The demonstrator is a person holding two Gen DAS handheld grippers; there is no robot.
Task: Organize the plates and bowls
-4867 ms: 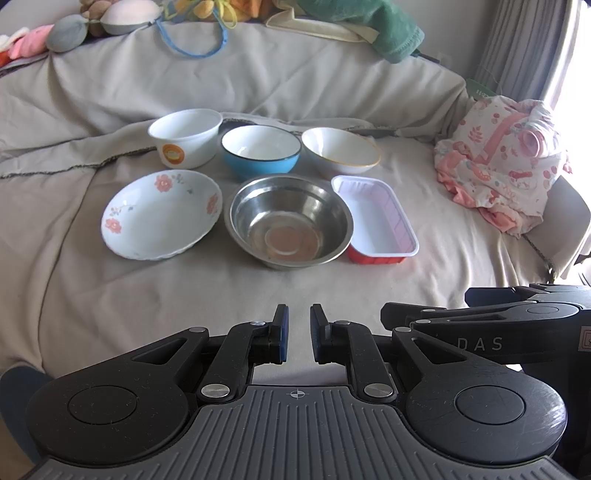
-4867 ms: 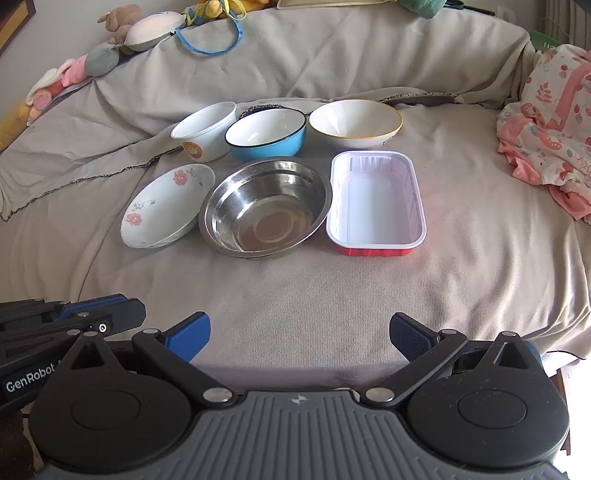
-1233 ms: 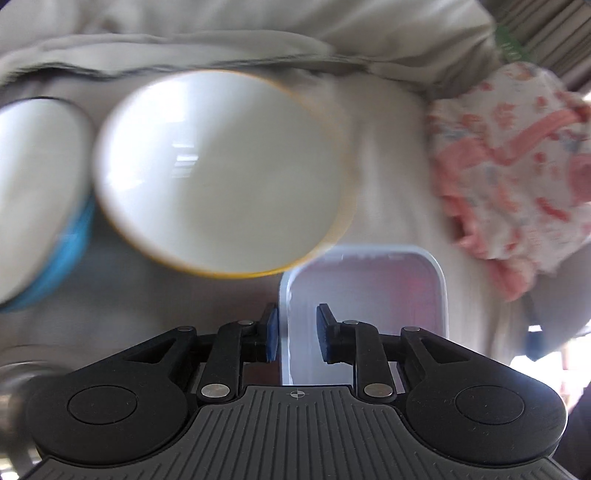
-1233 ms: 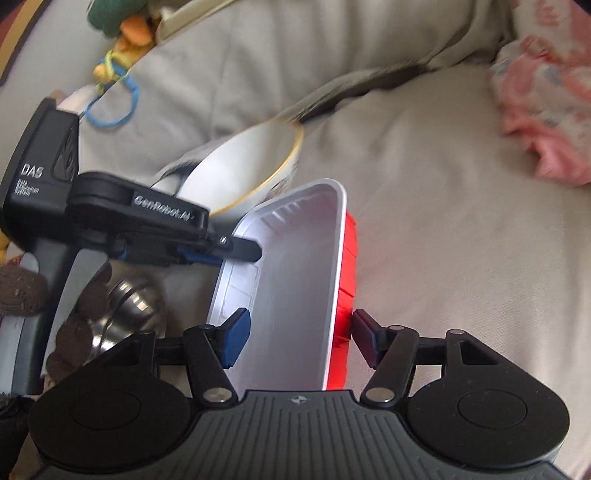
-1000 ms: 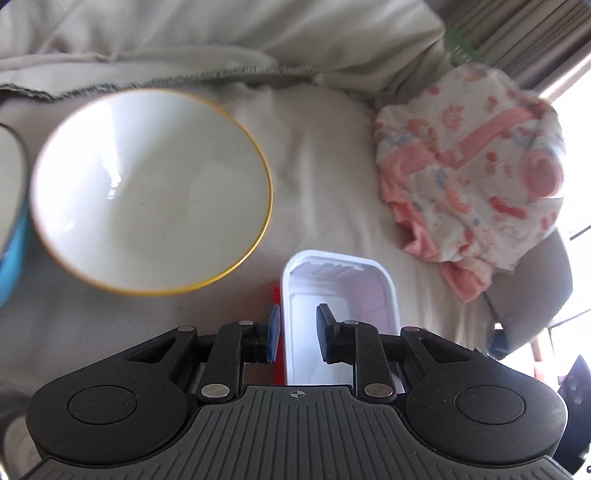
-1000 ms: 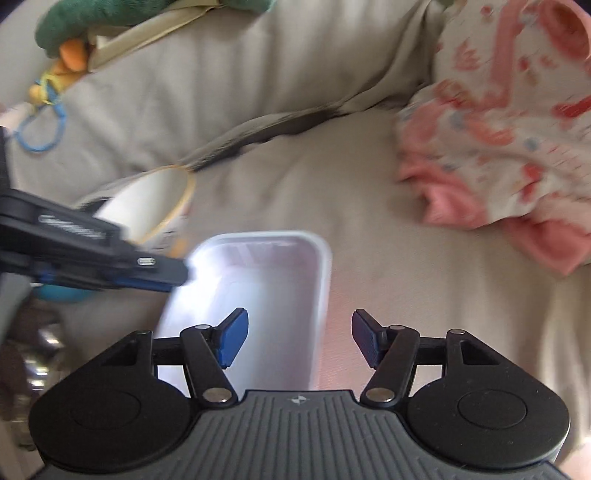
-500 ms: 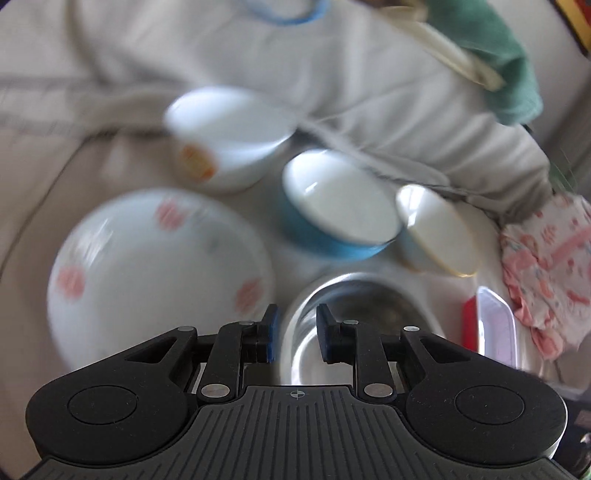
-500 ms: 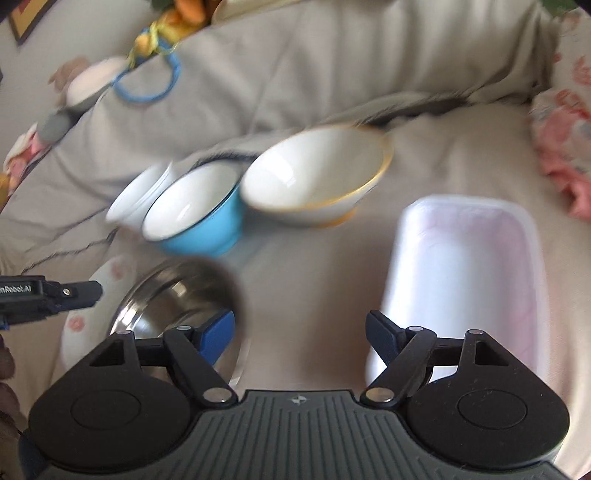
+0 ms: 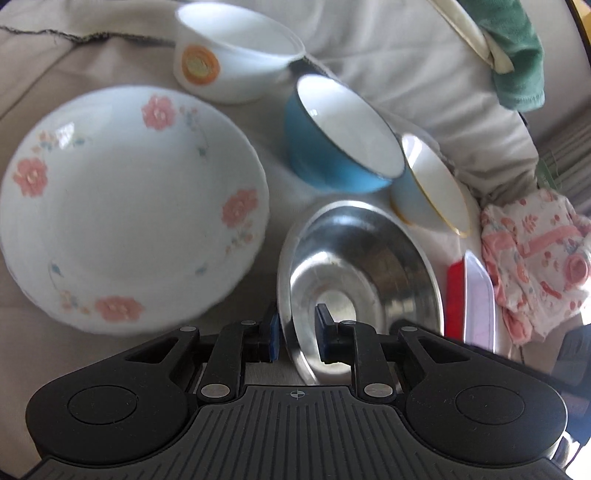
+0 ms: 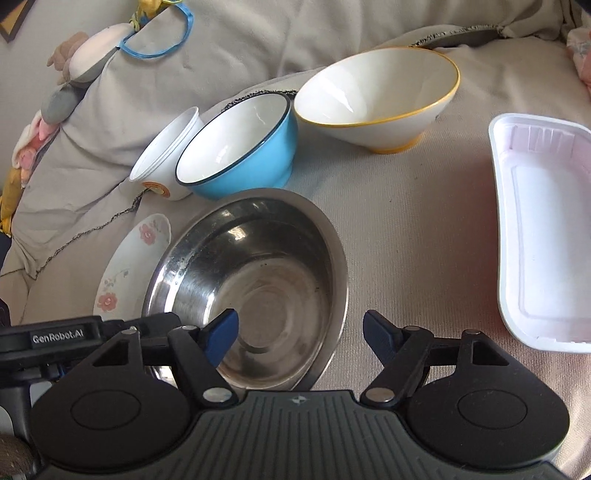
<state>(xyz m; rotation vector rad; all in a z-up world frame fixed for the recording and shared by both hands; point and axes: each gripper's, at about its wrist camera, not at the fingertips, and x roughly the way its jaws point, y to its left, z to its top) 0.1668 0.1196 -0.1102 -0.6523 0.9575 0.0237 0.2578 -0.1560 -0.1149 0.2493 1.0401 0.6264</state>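
Observation:
On the beige sheet a steel bowl (image 9: 362,266) (image 10: 258,277) sits beside a flowered plate (image 9: 125,206) (image 10: 129,266). Behind them stand a white bowl with an orange mark (image 9: 229,55), a blue bowl (image 9: 340,136) (image 10: 236,151) and a yellow-rimmed bowl (image 9: 432,188) (image 10: 376,96). My left gripper (image 9: 297,332) straddles the steel bowl's left rim; its jaws are closing, with a gap still showing. My right gripper (image 10: 301,332) is wide, its jaws closing slightly, and the bowl's near right rim lies between its fingers untouched.
A white tray with a red outside (image 10: 543,229) (image 9: 476,302) lies to the right of the steel bowl. A pink flowered cloth (image 9: 535,258) is heaped beyond it. A green cloth (image 9: 517,55), a blue ring (image 10: 155,33) and soft toys sit on the backrest.
Both grippers have swung left from the white tray to the steel bowl and come in close. The left gripper now has the bowl's rim between its fingers.

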